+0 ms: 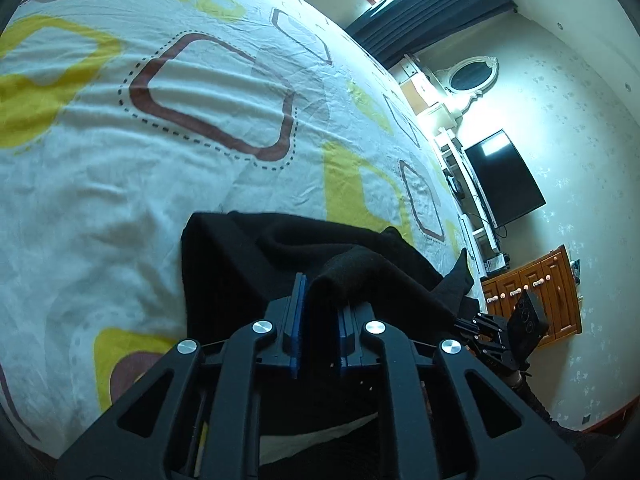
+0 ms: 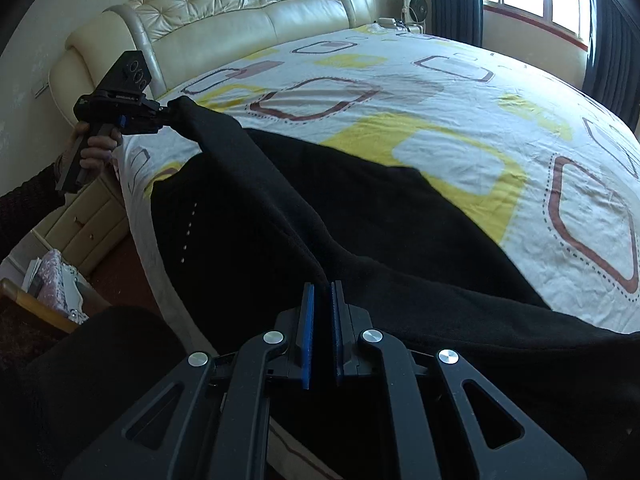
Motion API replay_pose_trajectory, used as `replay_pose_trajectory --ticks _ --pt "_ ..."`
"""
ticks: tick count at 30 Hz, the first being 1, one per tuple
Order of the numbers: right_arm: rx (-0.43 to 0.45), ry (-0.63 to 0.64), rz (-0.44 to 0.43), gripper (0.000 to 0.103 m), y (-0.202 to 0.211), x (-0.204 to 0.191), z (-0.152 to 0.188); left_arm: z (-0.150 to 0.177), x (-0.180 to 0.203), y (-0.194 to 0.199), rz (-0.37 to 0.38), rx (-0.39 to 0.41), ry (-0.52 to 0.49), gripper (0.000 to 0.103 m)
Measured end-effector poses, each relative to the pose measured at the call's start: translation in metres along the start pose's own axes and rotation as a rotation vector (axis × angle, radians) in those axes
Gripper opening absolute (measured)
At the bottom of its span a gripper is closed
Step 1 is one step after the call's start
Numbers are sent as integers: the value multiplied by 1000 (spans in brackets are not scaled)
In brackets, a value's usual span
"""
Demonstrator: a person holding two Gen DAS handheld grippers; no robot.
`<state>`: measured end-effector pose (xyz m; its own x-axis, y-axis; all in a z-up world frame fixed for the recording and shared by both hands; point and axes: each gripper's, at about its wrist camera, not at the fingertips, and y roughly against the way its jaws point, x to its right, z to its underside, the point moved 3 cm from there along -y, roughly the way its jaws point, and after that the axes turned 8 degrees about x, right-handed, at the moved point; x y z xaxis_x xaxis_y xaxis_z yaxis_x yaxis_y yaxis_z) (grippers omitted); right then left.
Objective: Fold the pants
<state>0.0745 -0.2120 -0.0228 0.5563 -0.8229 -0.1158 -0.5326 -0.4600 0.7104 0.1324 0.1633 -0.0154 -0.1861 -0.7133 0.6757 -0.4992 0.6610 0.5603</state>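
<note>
1. The left gripper [image 1: 320, 292] is clamped on a thick fold of the black pants [image 1: 256, 264]
2. The right gripper [image 2: 322, 300] is nearly closed, pinching an edge of the same pants [image 2: 360, 216]
3. The pants lie on the patterned bedsheet [image 2: 460, 92], near the bed's edge
4. Behind stands the cream tufted headboard [image 2: 224, 4]

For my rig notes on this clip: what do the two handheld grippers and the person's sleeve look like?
Both grippers are matte black with angular linkage arms, round silver pivot bolts and blue pads on the fingers; see the left gripper and right gripper. In the right wrist view, the left gripper carries a boxy black camera module with round lenses and a pistol-style handle. The sleeve is dark knit.
</note>
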Motion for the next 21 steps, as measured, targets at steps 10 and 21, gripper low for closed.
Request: replay_pose_trajectory --ticks 10,21 --pt "-63 -34 25 17 -15 -16 38 76 -65 34 -182 31 273 17" --pt "9 -424 -93 29 9 10 48 92 -13 25 -241 88 360 17"
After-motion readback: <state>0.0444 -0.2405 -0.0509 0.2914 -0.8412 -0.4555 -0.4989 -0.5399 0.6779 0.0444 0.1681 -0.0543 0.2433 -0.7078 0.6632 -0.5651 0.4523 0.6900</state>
